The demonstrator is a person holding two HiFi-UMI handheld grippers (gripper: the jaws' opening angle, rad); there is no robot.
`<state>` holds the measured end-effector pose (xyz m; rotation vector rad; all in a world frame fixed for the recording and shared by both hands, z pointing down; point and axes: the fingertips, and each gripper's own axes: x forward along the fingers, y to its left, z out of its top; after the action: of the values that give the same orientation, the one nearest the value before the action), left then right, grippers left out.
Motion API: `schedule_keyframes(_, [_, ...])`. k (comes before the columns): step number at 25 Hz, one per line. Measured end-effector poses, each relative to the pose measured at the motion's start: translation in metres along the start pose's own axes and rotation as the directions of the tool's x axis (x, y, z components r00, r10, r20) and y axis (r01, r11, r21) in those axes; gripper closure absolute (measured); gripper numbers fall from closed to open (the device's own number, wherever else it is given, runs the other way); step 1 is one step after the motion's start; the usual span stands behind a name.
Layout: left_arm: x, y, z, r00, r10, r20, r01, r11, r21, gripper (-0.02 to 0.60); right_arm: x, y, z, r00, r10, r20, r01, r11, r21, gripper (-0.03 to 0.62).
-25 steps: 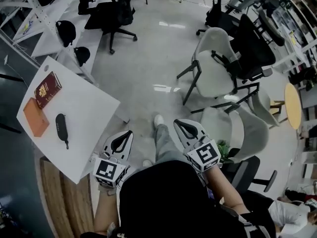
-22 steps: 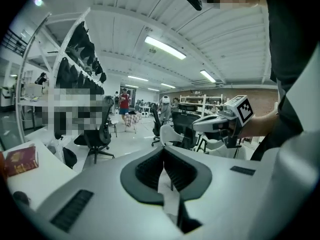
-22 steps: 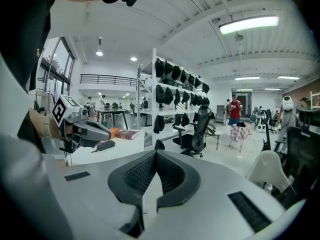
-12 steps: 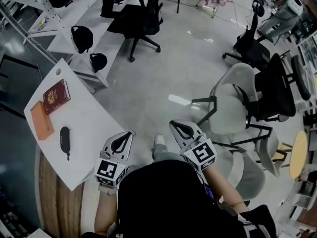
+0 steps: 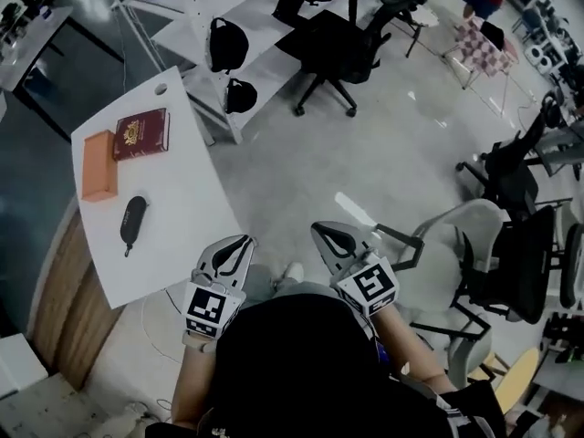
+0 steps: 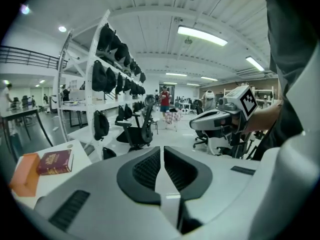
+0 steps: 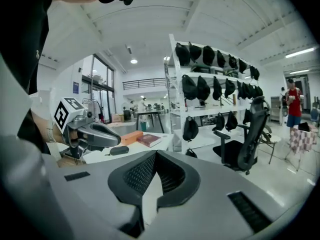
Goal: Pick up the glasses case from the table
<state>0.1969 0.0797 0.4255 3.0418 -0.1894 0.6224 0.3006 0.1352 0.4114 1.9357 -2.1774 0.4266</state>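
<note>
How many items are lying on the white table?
3: orange box at the left edge, dark red book right of it, black glasses case below both in the head view. None hidden.

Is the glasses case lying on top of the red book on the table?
No, the glasses case lies on the bare white table, apart from the red book beside the orange box.
</note>
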Motion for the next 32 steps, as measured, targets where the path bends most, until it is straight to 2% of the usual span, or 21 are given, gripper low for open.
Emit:
schedule_keyframes(3, [-0.015,0.024,-0.006,0.996,0.089,-0.003,-0.089,0.996,-0.022,0.544,0.035,0.01,0.009,0.995,0.095,-0.014,-0.095,0.995,-0.041,0.566])
schedule_keyframes(6, [-0.038,0.057,-0.021,0.983,0.182,-0.028,-0.183,0.982,-0.049,0.428,0.071,0.028,0.02,0.985,0.173,-0.024,-0.175,0.982,-0.067,0.566])
schedule_keyframes(8, [-0.057,0.079,-0.033,0.968,0.245,-0.05,-0.248,0.966,-0.073,0.393,0.095,0.046,0.026,0.972,0.233,-0.041,-0.236,0.967,-0.092,0.566])
schedule_keyframes(11, [-0.088,0.108,-0.052,0.934,0.351,-0.074,-0.357,0.928,-0.11,0.347,0.13,0.072,0.033,0.942,0.325,-0.081,-0.333,0.934,-0.129,0.566])
schedule_keyframes(16, [-0.135,0.148,-0.095,0.858,0.492,-0.146,-0.511,0.846,-0.152,0.291,0.177,0.114,0.041,0.889,0.442,-0.119,-0.457,0.87,-0.185,0.566])
schedule_keyframes(21, [-0.171,0.181,-0.141,0.804,0.556,-0.211,-0.592,0.782,-0.193,0.268,0.217,0.152,0.04,0.851,0.496,-0.172,-0.524,0.826,-0.208,0.566])
schedule_keyframes(25, [-0.187,0.203,-0.176,0.774,0.579,-0.254,-0.63,0.741,-0.232,0.258,0.244,0.172,0.035,0.829,0.514,-0.22,-0.555,0.803,-0.216,0.566])
schedule_keyframes(29, [-0.192,0.228,-0.213,0.762,0.573,-0.301,-0.644,0.718,-0.264,0.256,0.267,0.183,0.034,0.829,0.498,-0.253,-0.55,0.806,-0.216,0.566])
schedule_keyframes(32, [-0.193,0.254,-0.239,0.757,0.561,-0.335,-0.646,0.721,-0.252,0.255,0.283,0.192,0.035,0.834,0.482,-0.268,-0.539,0.816,-0.208,0.566])
